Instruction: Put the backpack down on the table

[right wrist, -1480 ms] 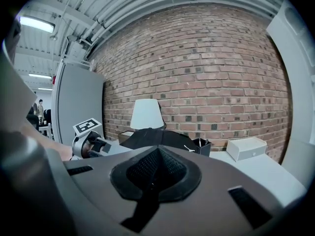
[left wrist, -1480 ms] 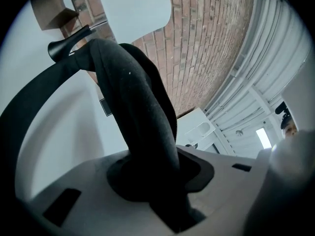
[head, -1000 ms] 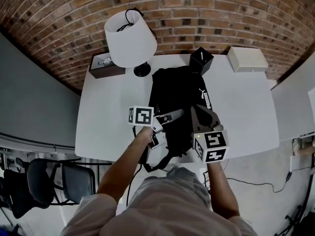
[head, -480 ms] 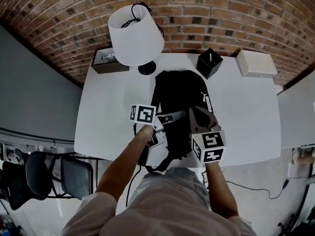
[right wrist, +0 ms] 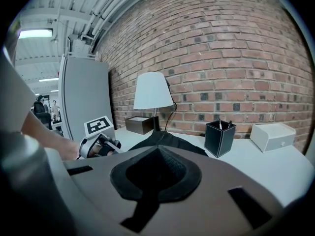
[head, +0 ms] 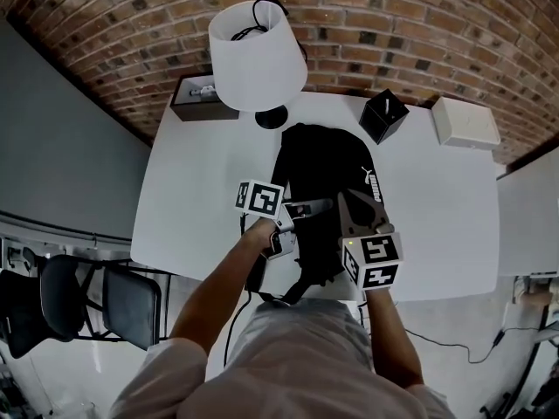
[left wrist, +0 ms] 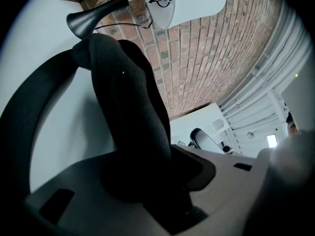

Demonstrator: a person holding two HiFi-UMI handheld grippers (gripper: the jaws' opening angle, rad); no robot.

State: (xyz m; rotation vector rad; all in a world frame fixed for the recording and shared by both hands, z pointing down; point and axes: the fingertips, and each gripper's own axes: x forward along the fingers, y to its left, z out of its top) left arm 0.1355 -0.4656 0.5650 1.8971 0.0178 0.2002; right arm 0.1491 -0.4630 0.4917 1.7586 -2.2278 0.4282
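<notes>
We see the black cloth backpack [head: 321,168] lying flat on the white tabletop [head: 196,199], near the middle and close to the front edge. One black strap [head: 297,288] hangs down over that edge. Our left claw [head: 306,209] is on the near left part of the bag. In the left gripper view it is pressed tight on a thick, soft black strap of the backpack [left wrist: 128,107], which curves up and away from it. Our right claw [head: 354,209] is just beside it, on the near right part of the bag. In the right gripper view it is closed too, pinching a little bump of the black cloth [right wrist: 156,173]. Behind the bag stands a white lamp with a round shade [head: 256,55], with its black foot almost touching the top of the bag. A black square pen cup [head: 384,116] is near the far right corner of the bag, and a white box [head: 465,122] sits further right. A brown box [head: 203,101] is at the far left, beside the lamp. A red brick wall [head: 393,24] runs behind the tabletop. A black chair [head: 79,299] stands on the floor to our left.
</notes>
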